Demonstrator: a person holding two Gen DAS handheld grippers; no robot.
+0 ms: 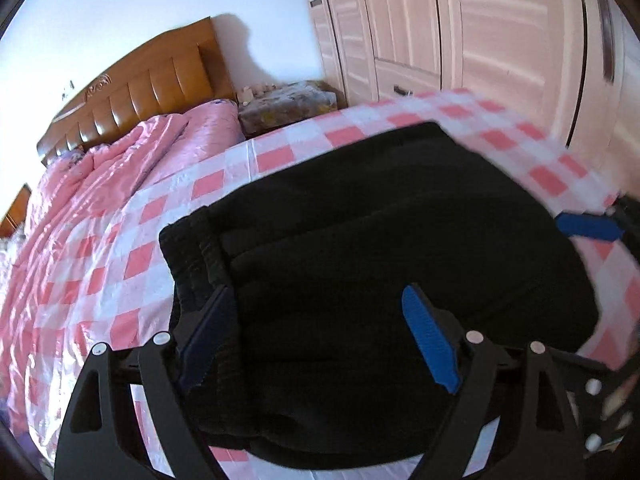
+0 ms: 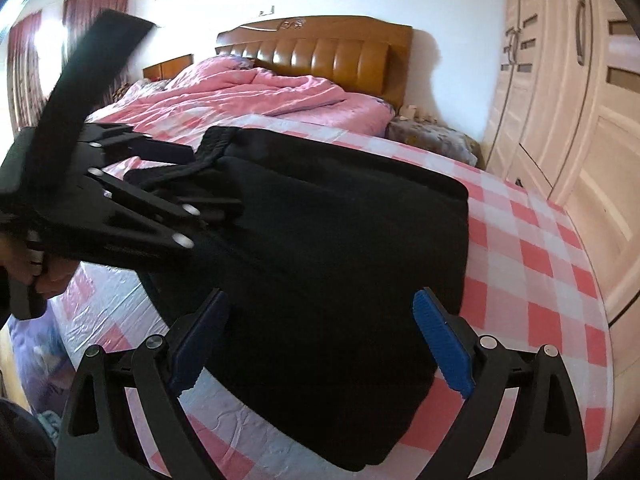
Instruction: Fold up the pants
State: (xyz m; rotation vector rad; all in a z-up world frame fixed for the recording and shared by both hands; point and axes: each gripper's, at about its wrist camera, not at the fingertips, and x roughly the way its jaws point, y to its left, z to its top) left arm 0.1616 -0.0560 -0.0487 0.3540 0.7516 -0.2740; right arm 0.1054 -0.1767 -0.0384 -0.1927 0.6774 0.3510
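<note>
Both grippers we hold over the black pants (image 1: 380, 240), and both stand wide open with nothing pressed between the blue pads. Our left gripper (image 1: 320, 328) fills the lower part of the left wrist view; its fingers frame the cloth without squeezing it. Our right gripper (image 2: 320, 332) does the same at the bottom of the right wrist view. The pants lie folded in a thick bundle in the middle of both frames, the ribbed waistband (image 2: 216, 140) toward the upper left. Under them is a pink and white checkered sheet (image 2: 532, 264). Further up we see a rumpled pink quilt (image 2: 240, 92), a wooden headboard (image 2: 328, 52), and a pale wardrobe (image 1: 480, 24) at the right.
</note>
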